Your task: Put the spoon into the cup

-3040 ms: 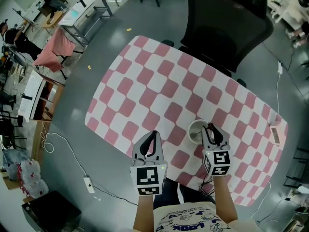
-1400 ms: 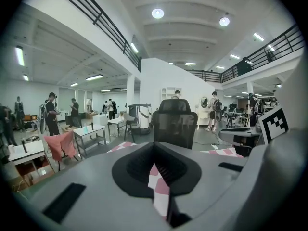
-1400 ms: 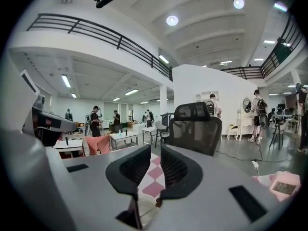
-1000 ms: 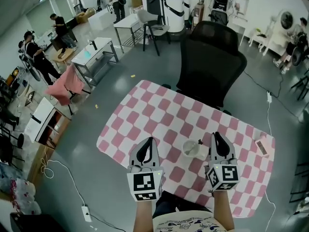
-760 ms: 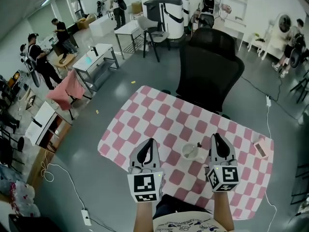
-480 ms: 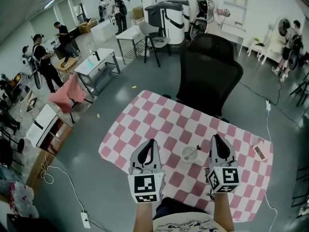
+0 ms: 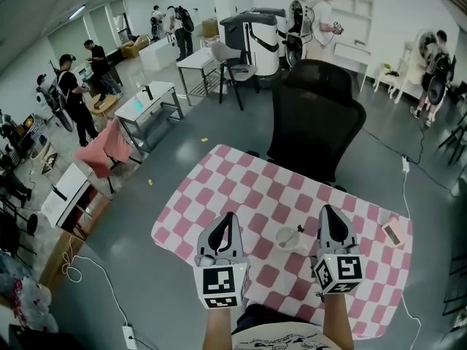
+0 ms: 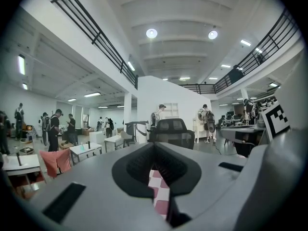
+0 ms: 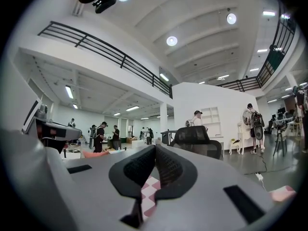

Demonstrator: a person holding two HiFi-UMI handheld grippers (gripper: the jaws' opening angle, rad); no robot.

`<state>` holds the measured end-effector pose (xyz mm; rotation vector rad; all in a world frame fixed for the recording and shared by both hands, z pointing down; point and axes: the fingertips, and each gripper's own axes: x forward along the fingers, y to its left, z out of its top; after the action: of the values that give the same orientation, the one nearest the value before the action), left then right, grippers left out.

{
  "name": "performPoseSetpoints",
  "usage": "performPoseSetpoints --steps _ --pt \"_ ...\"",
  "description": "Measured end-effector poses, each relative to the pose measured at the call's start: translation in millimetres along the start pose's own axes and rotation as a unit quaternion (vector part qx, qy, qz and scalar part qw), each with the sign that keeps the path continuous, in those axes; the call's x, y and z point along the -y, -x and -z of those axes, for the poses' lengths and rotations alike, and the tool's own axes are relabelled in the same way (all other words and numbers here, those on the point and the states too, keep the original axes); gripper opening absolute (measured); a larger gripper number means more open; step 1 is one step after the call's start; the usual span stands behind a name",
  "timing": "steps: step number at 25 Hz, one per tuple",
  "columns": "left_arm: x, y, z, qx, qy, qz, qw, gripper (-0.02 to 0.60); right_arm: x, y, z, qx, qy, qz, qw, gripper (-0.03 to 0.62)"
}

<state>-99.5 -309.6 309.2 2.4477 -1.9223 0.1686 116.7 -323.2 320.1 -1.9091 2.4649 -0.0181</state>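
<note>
A white cup [image 7: 290,240] stands on the pink-and-white checked table [image 7: 241,188], with the spoon [image 7: 298,230] resting inside it and its handle poking up at the right rim. My left gripper [image 7: 229,216] hovers to the cup's left, jaws shut and empty. On the cup's right, my right gripper [image 7: 325,211] is closing its jaws until they meet, with nothing between them. Both gripper views look level across the room over shut jaws, left gripper [image 8: 155,146] and right gripper [image 9: 155,148]. A sliver of the checked cloth shows below each; neither shows the cup.
A black office chair [image 7: 315,126] stands at the table's far side. A small flat object [image 7: 393,232] lies near the table's right edge. Beyond are white tables, machines and several people. A cable and power strip [image 7: 128,335] lie on the grey floor at left.
Both grippers have risen a little and the head view has tilted up, showing more of the room. The right gripper, at the cup's rim three seconds ago, now stands apart from it.
</note>
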Motion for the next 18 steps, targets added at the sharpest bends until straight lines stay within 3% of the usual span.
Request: performPoseSetpoints --steps 18 --pt "1.2 7.1 -3.2 0.008 0.006 -0.003 0.9999 0.014 -6.6 6.0 -6.4 0.007 0.002 -0.013 1.000 0.014"
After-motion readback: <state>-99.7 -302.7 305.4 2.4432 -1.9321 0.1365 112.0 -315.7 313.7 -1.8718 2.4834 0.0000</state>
